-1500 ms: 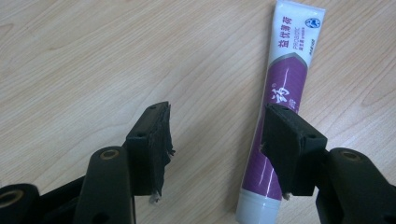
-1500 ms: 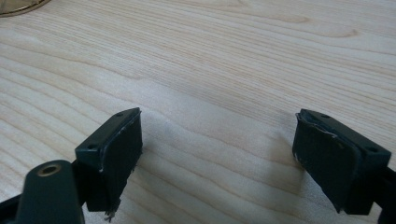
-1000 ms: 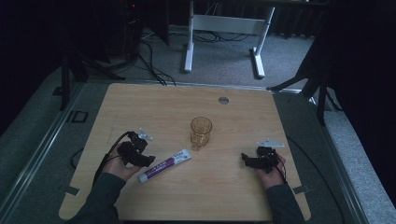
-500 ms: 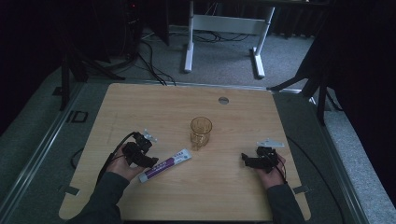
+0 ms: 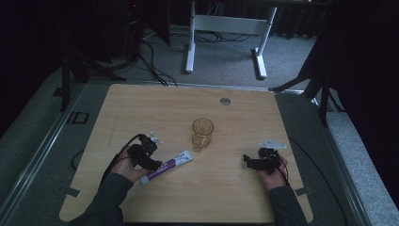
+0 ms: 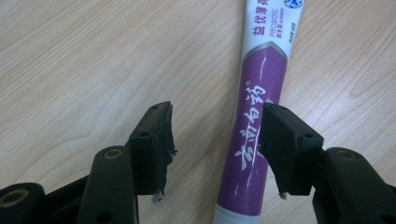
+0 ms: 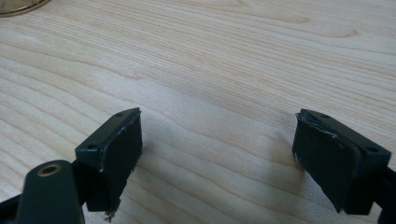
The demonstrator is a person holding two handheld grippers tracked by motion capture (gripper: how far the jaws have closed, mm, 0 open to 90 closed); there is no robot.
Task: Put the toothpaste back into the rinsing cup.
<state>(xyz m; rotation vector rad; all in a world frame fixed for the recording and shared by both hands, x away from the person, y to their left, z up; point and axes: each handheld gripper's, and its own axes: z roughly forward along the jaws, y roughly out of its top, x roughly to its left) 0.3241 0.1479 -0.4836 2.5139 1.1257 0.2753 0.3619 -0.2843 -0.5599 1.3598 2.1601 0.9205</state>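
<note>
Around toothpaste tube [image 6: 254,140]: left fingers [image 6: 149,144], apart.

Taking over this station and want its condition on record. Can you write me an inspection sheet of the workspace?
Surface: wooden table, bare light wood.
Job's things: toothpaste tube lying flat, amber glass upright beyond it.
Clutter: nothing seen.
Grippers: left gripper open, jaws astride the tube, one pad beside its edge; right gripper open over bare wood.
Cables: black cable trails from the left gripper; more lie on the floor.
Surroundings: grey carpet, white table frame, dark stands.
</note>
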